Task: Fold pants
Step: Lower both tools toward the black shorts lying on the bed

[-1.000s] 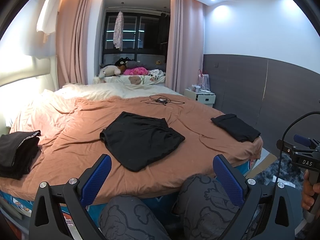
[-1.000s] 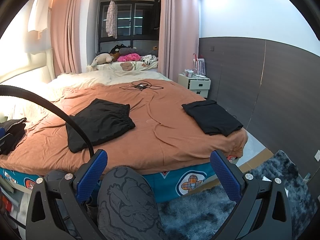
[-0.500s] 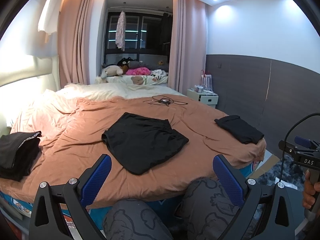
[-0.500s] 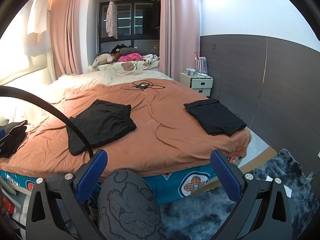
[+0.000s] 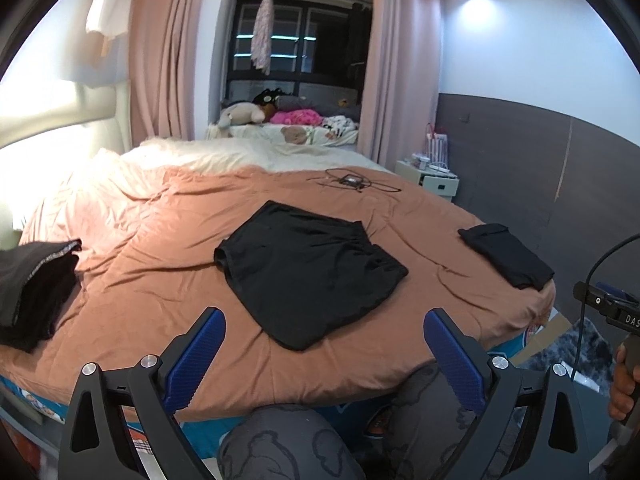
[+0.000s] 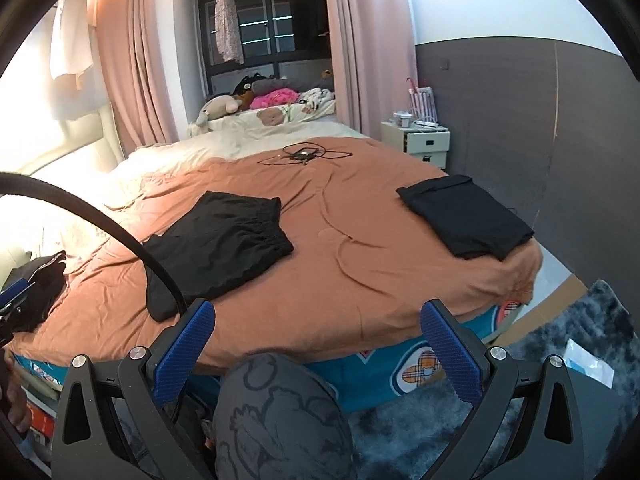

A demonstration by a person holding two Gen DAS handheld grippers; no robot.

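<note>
On the brown bedspread (image 5: 152,280), black shorts (image 5: 308,268) lie flat mid-bed, ahead of the left gripper (image 5: 324,354) and ahead-left of the right gripper (image 6: 318,344), touching neither. Both grippers gape wide, holding nothing, back at the bed's near edge. Folded black garment (image 6: 466,216) sits near the right corner; dark pile (image 5: 32,284) at left.

White letters "DAS" on right gripper (image 5: 616,312) body, cut off

Plush toys (image 5: 244,114) by the window, white nightstand (image 6: 416,142) beside the bed (image 5: 132,288) — cable tangle (image 6: 302,155) on top
</note>
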